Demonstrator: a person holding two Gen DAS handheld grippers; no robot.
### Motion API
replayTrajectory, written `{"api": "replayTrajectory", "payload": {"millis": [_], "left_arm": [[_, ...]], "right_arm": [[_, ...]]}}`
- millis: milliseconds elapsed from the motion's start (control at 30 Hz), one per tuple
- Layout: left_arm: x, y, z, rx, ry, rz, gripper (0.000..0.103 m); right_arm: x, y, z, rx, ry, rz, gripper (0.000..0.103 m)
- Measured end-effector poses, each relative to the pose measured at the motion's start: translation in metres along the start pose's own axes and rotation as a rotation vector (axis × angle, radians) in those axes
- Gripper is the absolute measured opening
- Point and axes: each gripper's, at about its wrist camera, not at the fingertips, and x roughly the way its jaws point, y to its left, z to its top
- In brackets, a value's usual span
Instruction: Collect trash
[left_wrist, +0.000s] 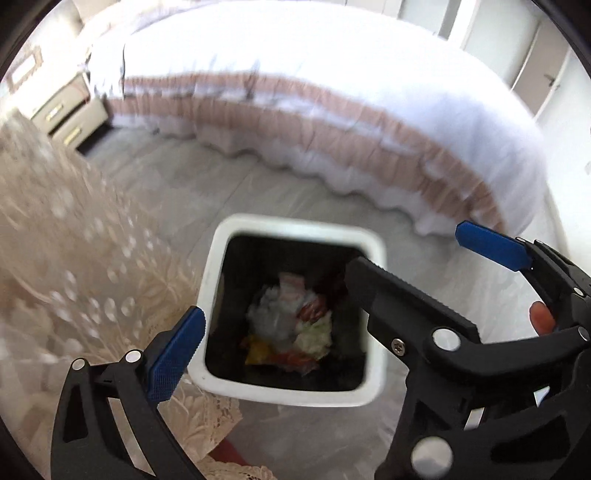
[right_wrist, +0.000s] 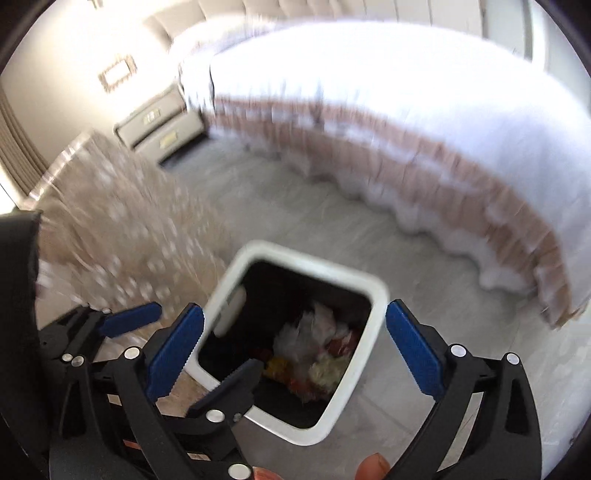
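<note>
**Inspector:** State of the two tools, please.

**Assistant:** Both spread wide with nothing between the pads. The left gripper (left_wrist: 280, 343) hangs over the white bin (left_wrist: 218, 280); only one of its blue pads shows in its own camera, at the bin's near-left corner. The right gripper (right_wrist: 295, 347) straddles the bin's opening, a blue pad on either side of the rim. Each tool also shows in the other's camera, so they are close together.

**Inspector:** And the trash?

**Assistant:** Inside the bin. A loose heap of trash (left_wrist: 291, 325) lies at the bottom against the black liner: white crumpled paper, something pale green, red and yellow wrappers. None of it touches either tool.

**Inspector:** Why this posture?

**Assistant:** My judgement is that both tools are angled down over the mouth so that anything let go falls straight in. Wide jaws and a filled bin fit a drop already made, though the frames alone cannot confirm it.

**Inspector:** Surface and room?

**Assistant:** The bin stands upright on a pale grey floor (left_wrist: 177, 184), just beside a hanging beige lace cloth (left_wrist: 74, 258). Beyond it is a bed (left_wrist: 332, 74) with a white cover and a pink frilled skirt, and a cream nightstand (left_wrist: 70, 114) against the wall. No loose litter shows on the visible floor; blur hides fine detail.
</note>
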Motion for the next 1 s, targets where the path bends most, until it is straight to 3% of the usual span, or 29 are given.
{"api": "replayTrajectory", "payload": {"millis": [100, 233, 533, 700, 833, 1000], "left_arm": [[-0.040, -0.007, 0.005, 0.016, -0.086, 0.003, 0.098], [-0.087, -0.006, 0.008, 0.009, -0.166, 0.020, 0.098], [-0.185, 0.041, -0.021, -0.072, -0.317, 0.123, 0.098], [-0.243, 0.082, -0.057, -0.117, -0.400, 0.218, 0.098], [-0.298, 0.120, -0.104, -0.193, -0.464, 0.313, 0.098], [-0.349, 0.165, -0.162, -0.274, -0.507, 0.400, 0.098]], "right_arm": [[-0.042, 0.006, 0.010, -0.020, -0.105, -0.016, 0.098], [-0.087, 0.017, 0.017, -0.030, -0.184, 0.028, 0.098], [-0.171, 0.089, 0.015, -0.204, -0.387, 0.060, 0.098], [-0.205, 0.145, 0.003, -0.287, -0.463, 0.150, 0.098], [-0.223, 0.195, -0.014, -0.367, -0.510, 0.237, 0.098], [-0.236, 0.251, -0.035, -0.428, -0.502, 0.388, 0.098]]}}
